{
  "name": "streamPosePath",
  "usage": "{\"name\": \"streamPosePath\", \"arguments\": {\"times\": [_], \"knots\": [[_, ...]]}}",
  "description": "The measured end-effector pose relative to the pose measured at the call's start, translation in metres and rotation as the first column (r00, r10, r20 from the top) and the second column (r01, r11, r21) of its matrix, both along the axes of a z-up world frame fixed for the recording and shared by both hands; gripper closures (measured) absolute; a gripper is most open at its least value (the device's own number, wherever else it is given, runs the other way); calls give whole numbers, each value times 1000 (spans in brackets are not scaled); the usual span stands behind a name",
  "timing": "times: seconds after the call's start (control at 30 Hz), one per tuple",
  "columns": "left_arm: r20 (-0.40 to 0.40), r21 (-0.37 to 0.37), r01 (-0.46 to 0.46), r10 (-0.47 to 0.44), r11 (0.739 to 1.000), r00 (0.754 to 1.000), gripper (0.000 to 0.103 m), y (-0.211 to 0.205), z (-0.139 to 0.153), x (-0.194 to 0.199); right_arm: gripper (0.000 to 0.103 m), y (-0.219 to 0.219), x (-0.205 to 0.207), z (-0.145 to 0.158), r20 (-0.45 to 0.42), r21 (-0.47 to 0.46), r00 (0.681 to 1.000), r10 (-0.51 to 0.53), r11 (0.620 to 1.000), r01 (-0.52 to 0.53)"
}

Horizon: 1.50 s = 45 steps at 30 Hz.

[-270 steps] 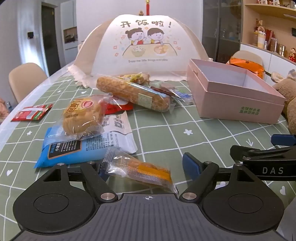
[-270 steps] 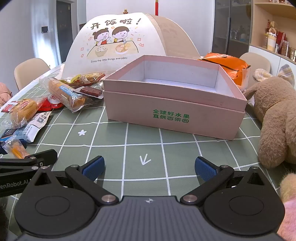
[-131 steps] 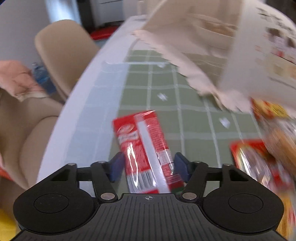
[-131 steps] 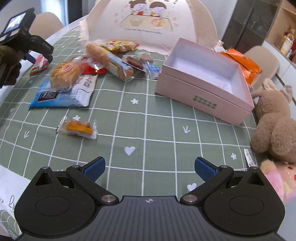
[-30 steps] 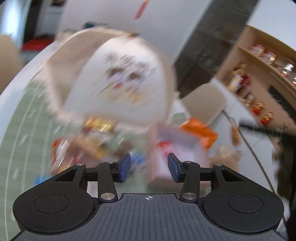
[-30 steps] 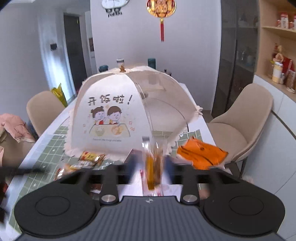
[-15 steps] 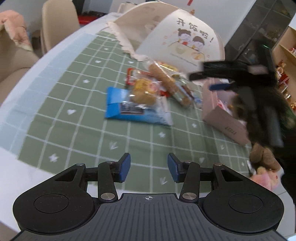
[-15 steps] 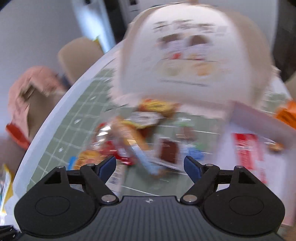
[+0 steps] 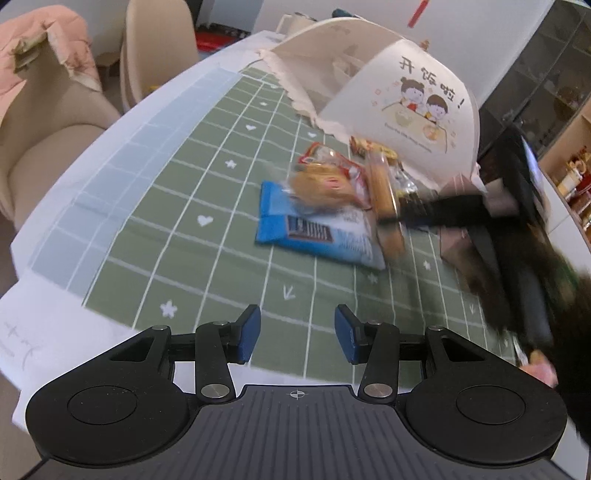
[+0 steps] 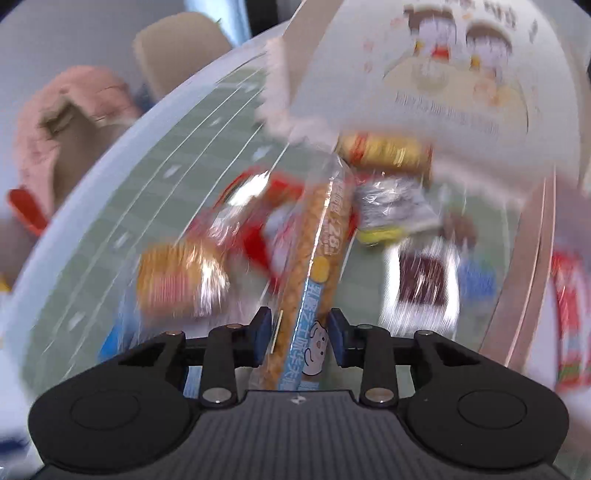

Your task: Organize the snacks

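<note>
My right gripper (image 10: 300, 330) is down at the snack pile, jaws closing on the near end of a long bread stick pack (image 10: 317, 236), with both blue pads against its wrapper. In the left wrist view that gripper (image 9: 391, 218) is a dark blur at the same long pack (image 9: 384, 192). Beside it lie a round bread pack (image 9: 321, 184) on a blue packet (image 9: 314, 236), plus a red pack (image 10: 258, 221) and a brown snack (image 10: 421, 277). The pink box (image 10: 524, 240) holds a red packet (image 10: 569, 295). My left gripper (image 9: 297, 332) hovers open and empty over the table's near edge.
A domed mesh food cover (image 9: 406, 92) with a cartoon print stands behind the snacks. Beige chairs (image 9: 159, 44) and a pink garment (image 9: 48, 33) lie beyond the table's left edge. A person's dark sleeve (image 9: 517, 266) crosses the right side. The green checked cloth (image 9: 184, 206) covers the table.
My right gripper dropped onto the snack pile and its jaws narrowed around the long bread stick pack. The left gripper sank a little toward the table, jaws unchanged.
</note>
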<state>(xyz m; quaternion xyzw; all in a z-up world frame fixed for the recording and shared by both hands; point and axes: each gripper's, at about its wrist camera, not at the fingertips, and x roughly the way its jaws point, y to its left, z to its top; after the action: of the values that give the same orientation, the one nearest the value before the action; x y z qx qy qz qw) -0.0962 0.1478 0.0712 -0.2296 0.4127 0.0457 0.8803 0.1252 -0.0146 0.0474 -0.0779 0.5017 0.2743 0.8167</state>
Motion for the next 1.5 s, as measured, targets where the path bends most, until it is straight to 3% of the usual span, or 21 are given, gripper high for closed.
{"name": "streamPosePath", "arguments": {"times": [0.17,0.27,0.3,0.4,0.57,0.63,0.8,0.87,0.93,1.07,1.2,1.4,1.5], "knots": [[38,48,98,-100,994,994,54,-8,4,32,70,-40,-58,-1,-51,35,999,-16,999,18],[77,130,171,-182,977,980,54,-13,11,60,70,-58,-87,7,-11,29,1000,-22,999,23],[87,157,191,-206,969,975,54,-14,14,71,67,-62,-93,11,16,23,1000,-27,999,26],[91,195,190,-211,962,973,54,-11,22,100,35,-74,-101,30,96,20,993,-67,998,65],[126,122,174,-190,977,974,54,-14,27,121,21,-97,-80,65,162,60,972,-170,985,163],[111,103,208,-219,973,969,54,-23,21,124,19,-99,-62,74,185,50,961,-204,979,198],[73,43,289,-292,956,954,54,-40,1,123,2,-88,-25,98,253,13,940,-228,972,233],[56,10,296,-296,955,953,54,-42,-7,120,2,-80,-14,103,289,10,941,-177,983,182],[41,-18,300,-299,954,953,54,-44,-15,115,2,-72,9,102,272,-4,952,-143,989,150],[14,-54,323,-323,945,946,54,-48,-22,104,17,-55,76,87,89,3,983,-162,987,162],[8,-56,309,-309,950,951,54,-45,-17,91,17,-47,147,58,-88,62,959,-269,959,275],[-14,-58,272,-274,960,962,54,-34,-14,80,16,-8,193,8,-21,-90,956,-293,953,290],[-29,-62,250,-253,966,967,54,-28,-17,75,24,-2,195,-10,-80,-79,958,-276,960,270]]}}
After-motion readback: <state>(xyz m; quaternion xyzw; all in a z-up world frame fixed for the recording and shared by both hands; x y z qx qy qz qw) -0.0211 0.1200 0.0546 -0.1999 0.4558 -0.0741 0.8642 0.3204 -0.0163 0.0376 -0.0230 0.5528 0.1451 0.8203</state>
